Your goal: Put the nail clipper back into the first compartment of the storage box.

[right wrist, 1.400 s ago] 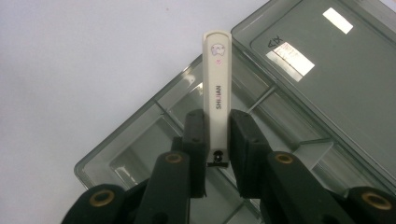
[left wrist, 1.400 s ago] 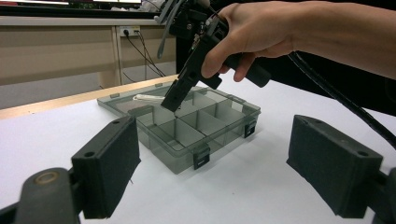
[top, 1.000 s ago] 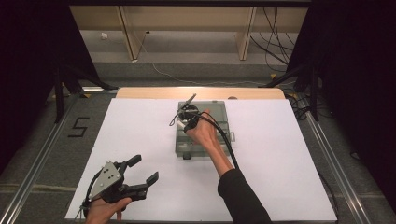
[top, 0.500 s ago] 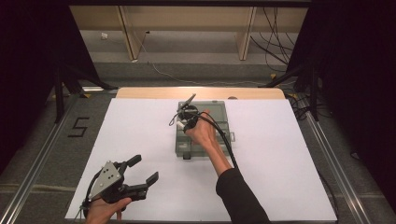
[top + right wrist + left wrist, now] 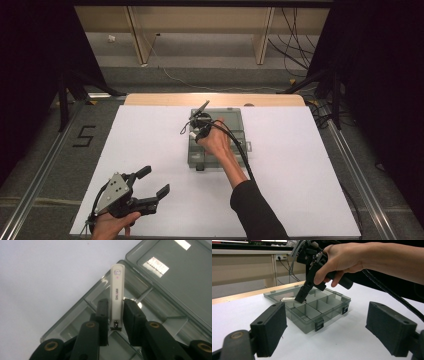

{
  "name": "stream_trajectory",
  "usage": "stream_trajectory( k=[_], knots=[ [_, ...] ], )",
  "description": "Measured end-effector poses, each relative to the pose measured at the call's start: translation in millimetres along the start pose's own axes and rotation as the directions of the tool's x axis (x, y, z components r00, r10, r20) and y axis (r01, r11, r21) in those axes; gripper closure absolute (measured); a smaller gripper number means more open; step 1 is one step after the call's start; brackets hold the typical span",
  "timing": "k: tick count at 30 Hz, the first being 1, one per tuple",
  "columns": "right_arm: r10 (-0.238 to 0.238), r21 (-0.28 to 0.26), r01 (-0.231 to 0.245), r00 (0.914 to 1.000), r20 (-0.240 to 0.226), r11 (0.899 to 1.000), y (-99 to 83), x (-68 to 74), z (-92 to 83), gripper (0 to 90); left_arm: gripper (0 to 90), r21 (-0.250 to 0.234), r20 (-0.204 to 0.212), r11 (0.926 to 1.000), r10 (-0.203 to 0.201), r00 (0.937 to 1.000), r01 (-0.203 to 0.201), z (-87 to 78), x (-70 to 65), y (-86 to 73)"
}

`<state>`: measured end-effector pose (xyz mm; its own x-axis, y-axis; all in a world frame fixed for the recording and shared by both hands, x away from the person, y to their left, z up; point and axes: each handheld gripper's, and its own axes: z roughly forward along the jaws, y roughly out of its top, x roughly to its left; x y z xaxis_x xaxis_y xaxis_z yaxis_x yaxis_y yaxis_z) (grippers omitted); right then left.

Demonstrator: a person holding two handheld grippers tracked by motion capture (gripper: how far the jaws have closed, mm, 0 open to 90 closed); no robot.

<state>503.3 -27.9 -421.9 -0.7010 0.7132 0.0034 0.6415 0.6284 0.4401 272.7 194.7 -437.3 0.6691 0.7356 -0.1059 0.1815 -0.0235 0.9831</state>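
White nail clipper (image 5: pixel 116 300): one; grey compartment box (image 5: pixel 175 277): one.

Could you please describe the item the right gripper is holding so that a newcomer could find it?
On the white table sits a grey compartment box. Over its left side, the right gripper pinches a slim white nail clipper, the sole pale item there.

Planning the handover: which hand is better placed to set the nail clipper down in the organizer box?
Right. The right gripper has its jaws shut on the nail clipper over the organizer box. The left gripper sits open near the table's front edge.
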Motion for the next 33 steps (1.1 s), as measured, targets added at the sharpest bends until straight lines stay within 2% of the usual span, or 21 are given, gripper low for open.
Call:
stream_trajectory(
  k=[5,13,14,21,33],
  knots=[
    [0.014,0.025,-0.014,0.9998,0.01,1.0,-0.4,-2.5,0.9,77.7,16.0,0.0,0.001,1.0,0.0,1.0,0.0,0.0,0.0,-0.1],
    [0.015,0.007,-0.015,0.9999,0.008,1.0,1.3,-1.1,1.1,76.3,16.0,-0.001,0.001,1.0,-0.002,1.0,0.002,-0.1,-0.1,0.1],
    [0.008,-0.011,-0.008,0.9999,0.015,1.0,2.4,-0.3,1.2,67.5,16.0,-0.001,0.001,1.0,-0.002,1.0,0.002,-0.2,0.2,0.1],
    [0.008,-0.016,-0.008,0.9999,0.006,1.0,1.8,-1.2,0.4,63.2,16.0,-0.002,0.002,1.0,-0.001,1.0,0.001,-0.2,0.0,0.2],
    [0.0,-0.05,0.001,0.9997,0.024,0.999,-0.3,-4.8,-17.6,49.6,16.0,-0.001,0.0,1.0,-0.001,1.0,0.001,-0.2,0.1,0.0]
  ],
)
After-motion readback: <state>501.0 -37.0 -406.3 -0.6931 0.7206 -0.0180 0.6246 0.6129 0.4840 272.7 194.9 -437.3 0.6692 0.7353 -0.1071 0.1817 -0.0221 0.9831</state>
